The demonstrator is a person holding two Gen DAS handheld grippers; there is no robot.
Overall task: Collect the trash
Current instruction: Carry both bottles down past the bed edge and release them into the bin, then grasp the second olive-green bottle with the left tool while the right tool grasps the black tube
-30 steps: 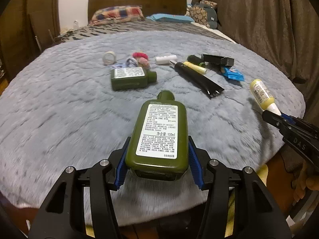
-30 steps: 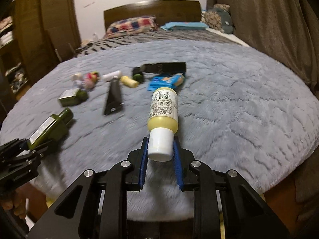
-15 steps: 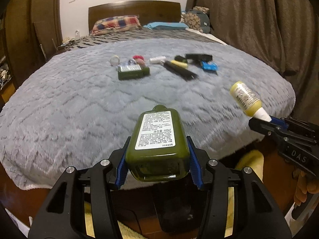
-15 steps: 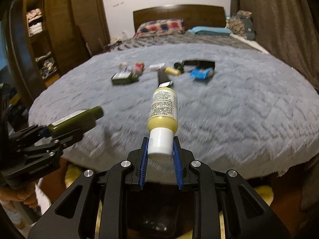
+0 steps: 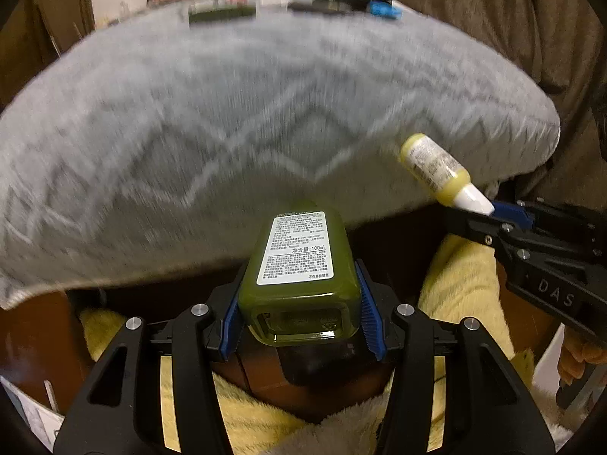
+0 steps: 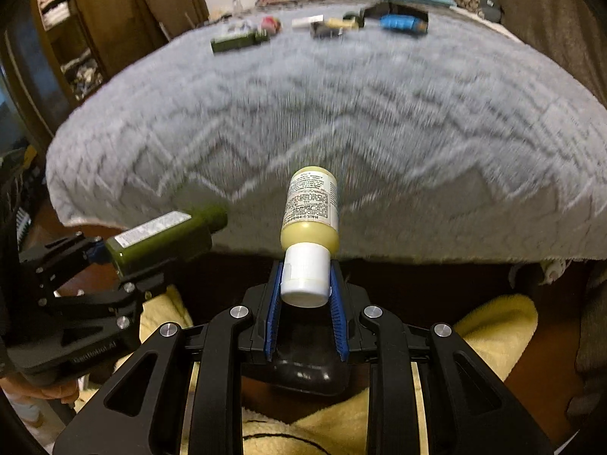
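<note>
Claws [image 5: 299, 326] [image 6: 305, 320] each grip a bottle [image 5: 301, 265] [image 6: 311, 220], so you're carrying trash; next find the bin below them.

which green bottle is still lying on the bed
The far green bottle beside the trash pile; the other green bottle is gripped in the left tool.

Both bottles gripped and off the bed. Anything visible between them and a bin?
No bin is identifiable. Below the green bottle in the left gripper and the yellow bottle in the right gripper: a dark object and yellow fleece.
</note>
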